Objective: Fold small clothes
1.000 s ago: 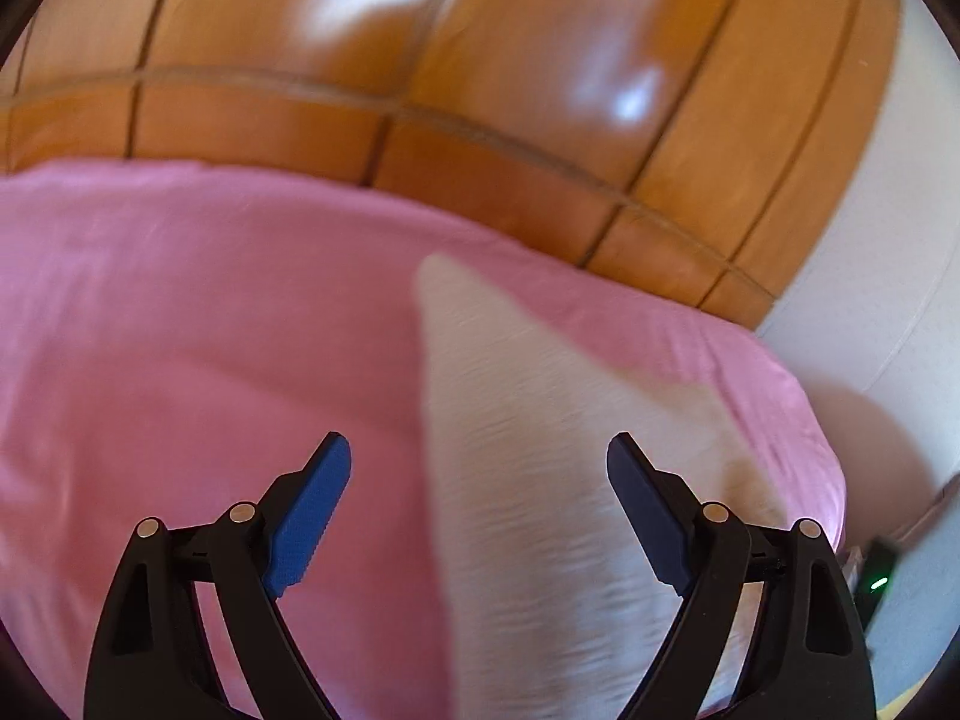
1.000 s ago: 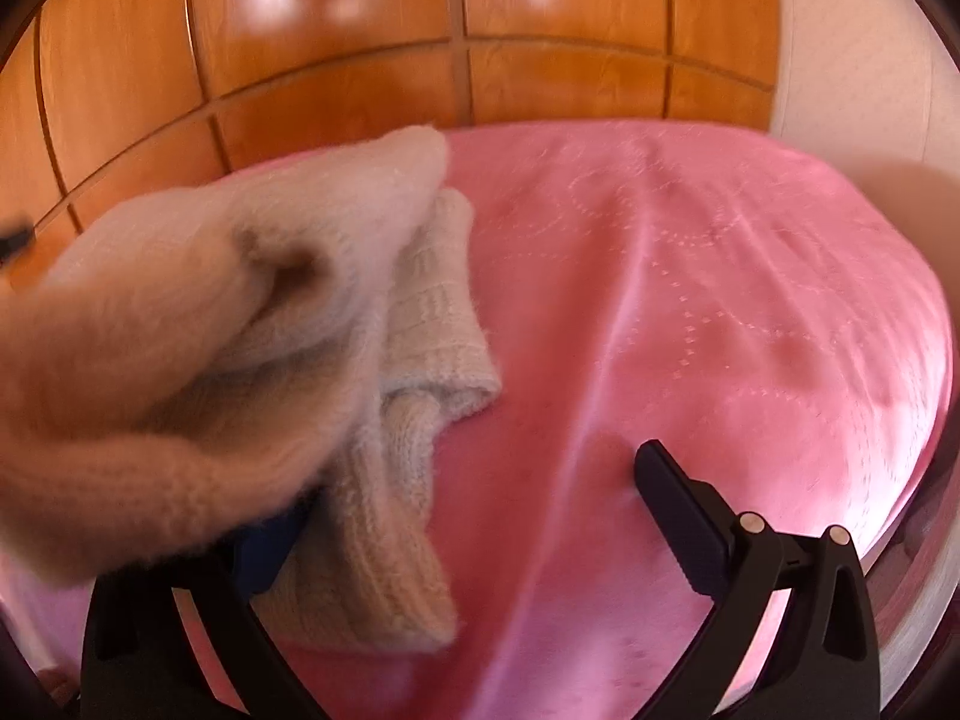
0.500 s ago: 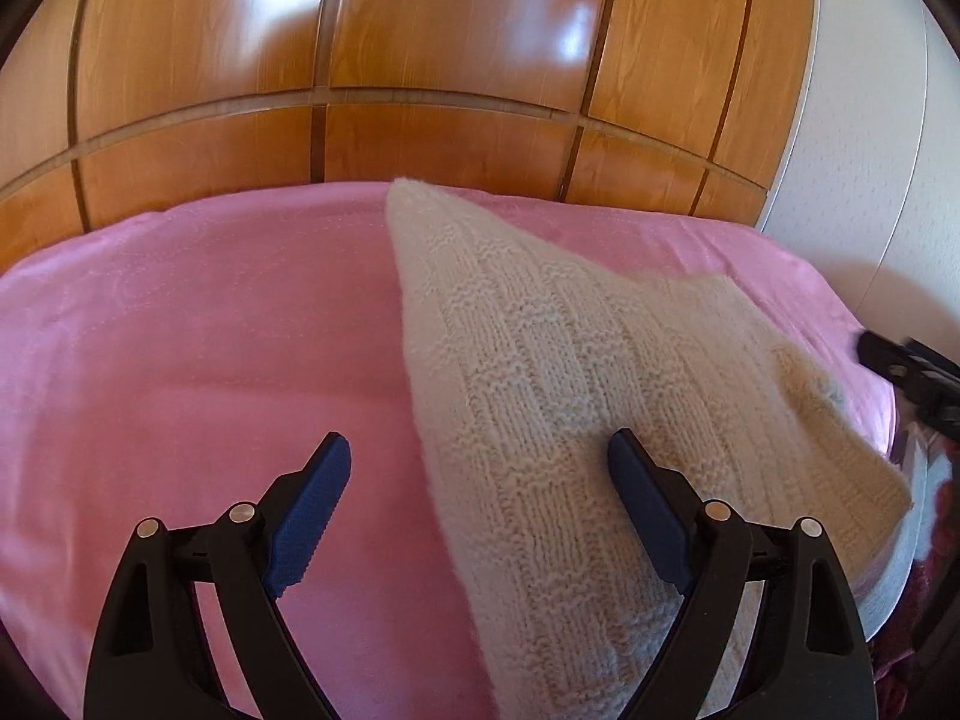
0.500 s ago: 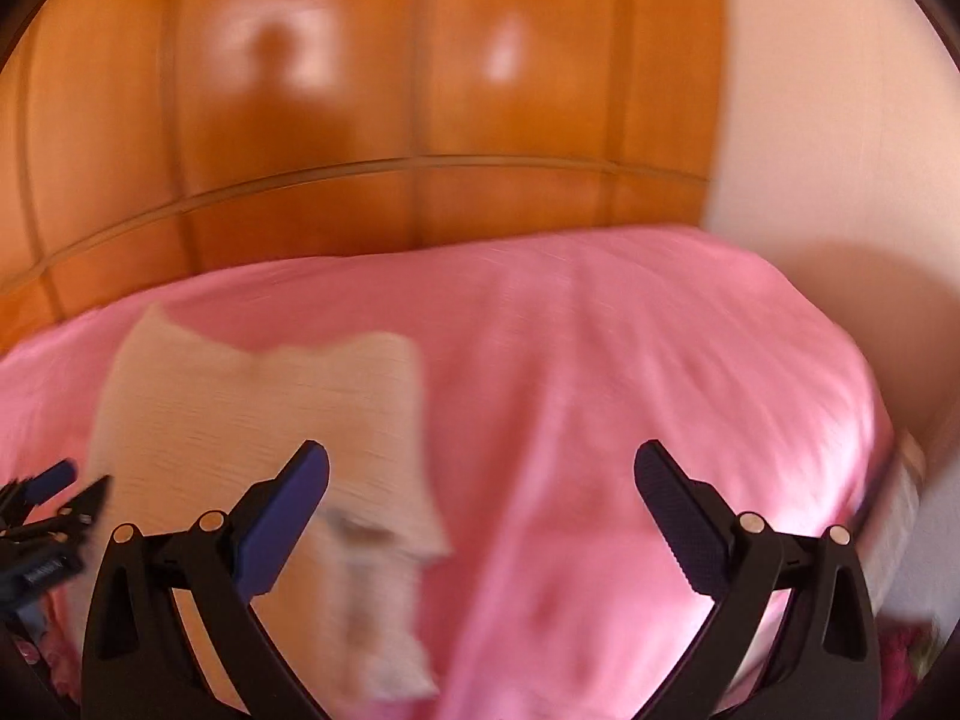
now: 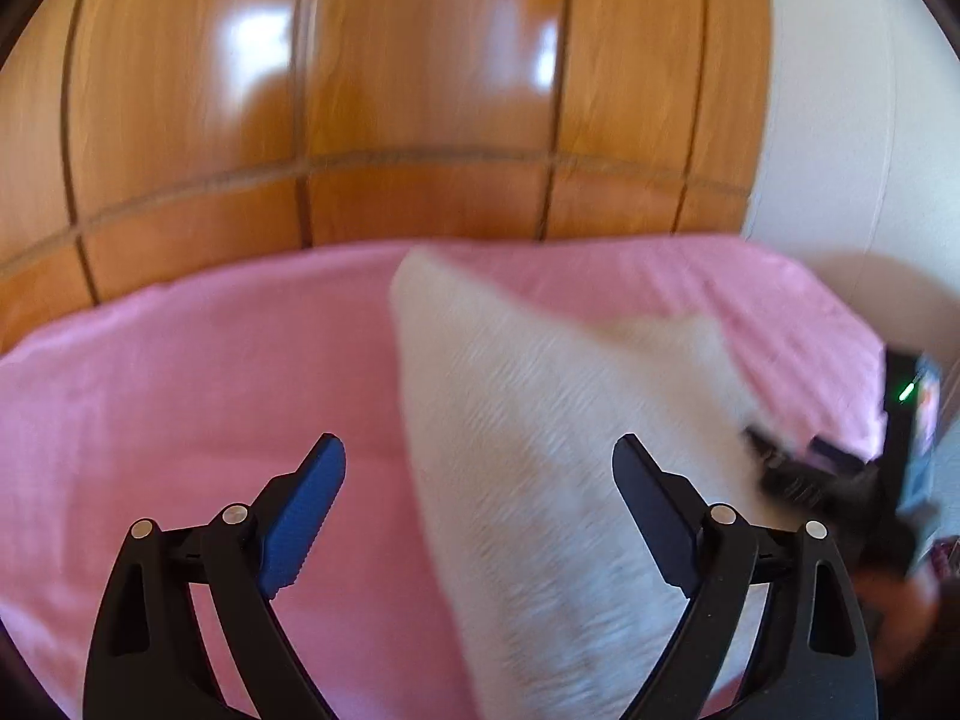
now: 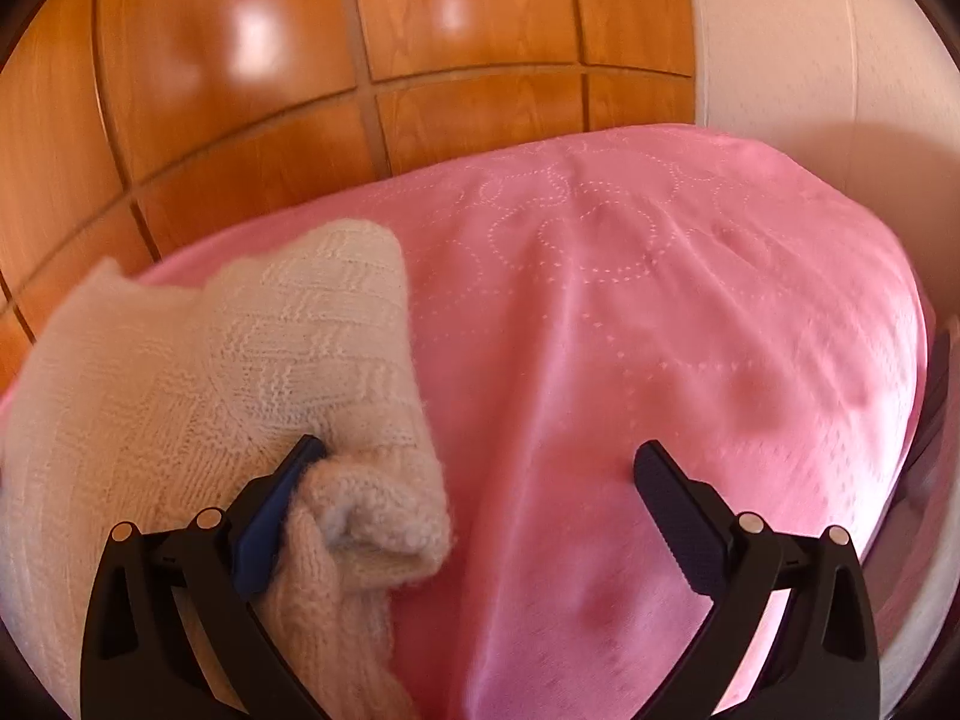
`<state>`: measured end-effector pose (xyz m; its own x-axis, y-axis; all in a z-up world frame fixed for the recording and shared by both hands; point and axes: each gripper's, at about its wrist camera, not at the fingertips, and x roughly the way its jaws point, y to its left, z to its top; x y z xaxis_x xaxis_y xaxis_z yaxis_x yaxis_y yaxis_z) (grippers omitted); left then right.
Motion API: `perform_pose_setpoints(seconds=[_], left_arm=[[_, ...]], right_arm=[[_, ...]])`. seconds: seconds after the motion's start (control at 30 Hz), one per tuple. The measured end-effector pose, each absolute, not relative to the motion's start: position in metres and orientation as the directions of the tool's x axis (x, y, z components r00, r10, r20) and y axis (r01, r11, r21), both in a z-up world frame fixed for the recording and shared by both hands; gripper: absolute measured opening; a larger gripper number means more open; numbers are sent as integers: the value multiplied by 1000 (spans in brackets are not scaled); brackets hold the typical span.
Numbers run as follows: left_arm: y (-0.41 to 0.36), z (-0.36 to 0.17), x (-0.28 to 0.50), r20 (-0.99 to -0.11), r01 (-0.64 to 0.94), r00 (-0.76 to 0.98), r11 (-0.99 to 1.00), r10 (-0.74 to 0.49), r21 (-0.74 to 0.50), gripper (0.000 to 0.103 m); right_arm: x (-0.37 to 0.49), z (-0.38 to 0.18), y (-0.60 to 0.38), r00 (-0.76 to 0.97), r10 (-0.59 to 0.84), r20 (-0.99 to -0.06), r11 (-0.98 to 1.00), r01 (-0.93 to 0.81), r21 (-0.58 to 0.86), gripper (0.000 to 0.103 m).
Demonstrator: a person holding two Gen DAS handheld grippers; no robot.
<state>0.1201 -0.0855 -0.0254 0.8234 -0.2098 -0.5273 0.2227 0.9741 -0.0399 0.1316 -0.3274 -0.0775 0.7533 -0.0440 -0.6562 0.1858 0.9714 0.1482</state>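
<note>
A cream knitted garment (image 5: 540, 456) lies on the pink bed cover (image 5: 180, 396). My left gripper (image 5: 480, 474) is open above the garment's left edge, holding nothing. In the right wrist view the garment (image 6: 228, 372) lies at the left, its ribbed cuff (image 6: 372, 516) bunched against my left finger. My right gripper (image 6: 474, 474) is open over cuff and pink cover (image 6: 660, 312). The right gripper also shows blurred at the far right of the left wrist view (image 5: 804, 474), at the garment's right edge.
A glossy wooden panelled wall (image 5: 360, 120) stands behind the bed. A white wall (image 5: 840, 120) is at the right. The bed's right edge (image 6: 912, 396) drops off near my right gripper.
My right gripper has swung back down to the garment's cuff, which now rests against its left finger. My left gripper has lifted a little and the view is blurred by motion.
</note>
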Motion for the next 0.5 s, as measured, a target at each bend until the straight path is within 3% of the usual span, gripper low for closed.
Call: perform_pose_setpoints(seconds=[0.17, 0.27, 0.33, 0.5], left_arm=[[-114, -24, 146, -549, 250, 818, 966, -172, 68, 90], [-126, -46, 184, -617, 188, 785, 971, -56, 151, 92], [-123, -65, 198, -647, 196, 760, 972, -64, 133, 92], [-97, -89, 220, -683, 228, 702, 972, -204, -57, 94]], right_arm=[[125, -82, -328, 783, -44, -620, 960, 205, 191, 101], [127, -82, -331, 784, -23, -621, 950, 210, 231, 101], [126, -81, -330, 784, -18, -621, 950, 206, 233, 101], [127, -80, -322, 789, -34, -613, 962, 192, 194, 101]])
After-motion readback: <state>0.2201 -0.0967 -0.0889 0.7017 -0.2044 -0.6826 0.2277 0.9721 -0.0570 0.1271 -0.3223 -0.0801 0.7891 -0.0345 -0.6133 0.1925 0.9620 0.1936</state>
